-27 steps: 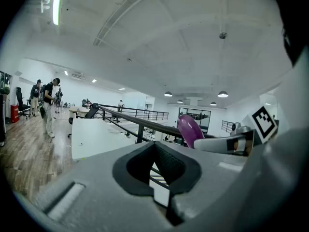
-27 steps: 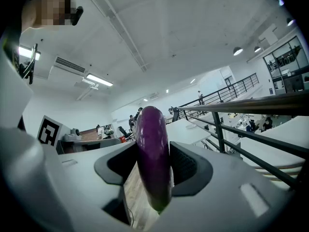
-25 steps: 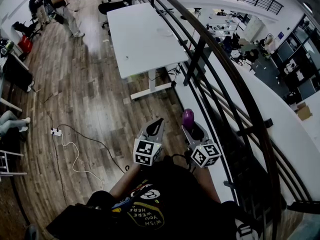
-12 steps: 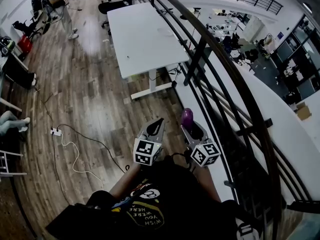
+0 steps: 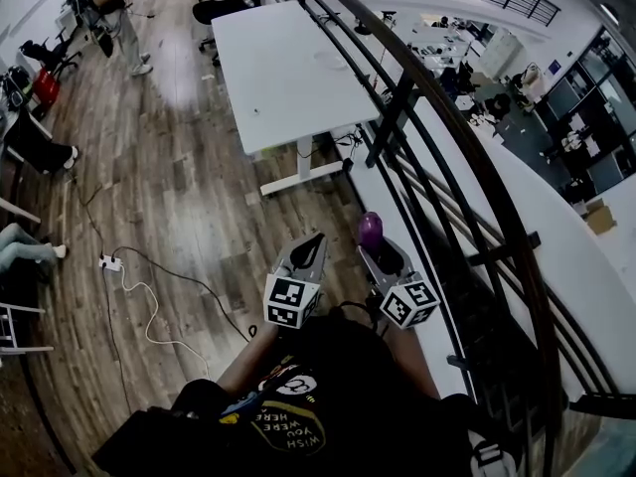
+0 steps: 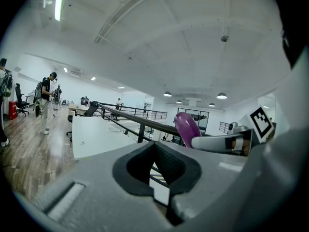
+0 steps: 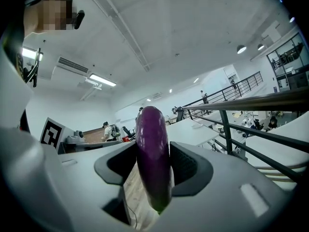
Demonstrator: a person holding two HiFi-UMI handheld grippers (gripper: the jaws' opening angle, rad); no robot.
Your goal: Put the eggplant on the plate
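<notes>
A purple eggplant (image 5: 370, 231) stands upright between the jaws of my right gripper (image 5: 379, 253), which is shut on it. In the right gripper view the eggplant (image 7: 152, 153) fills the gap between both pads. My left gripper (image 5: 310, 246) is held beside it at chest height, shut with nothing in it, and its own view shows the jaws (image 6: 157, 166) closed and the eggplant (image 6: 187, 128) off to the right. A pale plate (image 5: 331, 61) lies on the far white table (image 5: 268, 87), well ahead of both grippers.
A black metal railing (image 5: 437, 147) runs along the right side, close to the right gripper. Wooden floor lies ahead, with a power strip and cable (image 5: 109, 262) at the left. An office chair (image 5: 234, 3) stands behind the table. People (image 5: 104, 3) stand far left.
Both grippers and the eggplant keep their pose. The view has shifted slightly forward, and the people at the far left have moved a little.
</notes>
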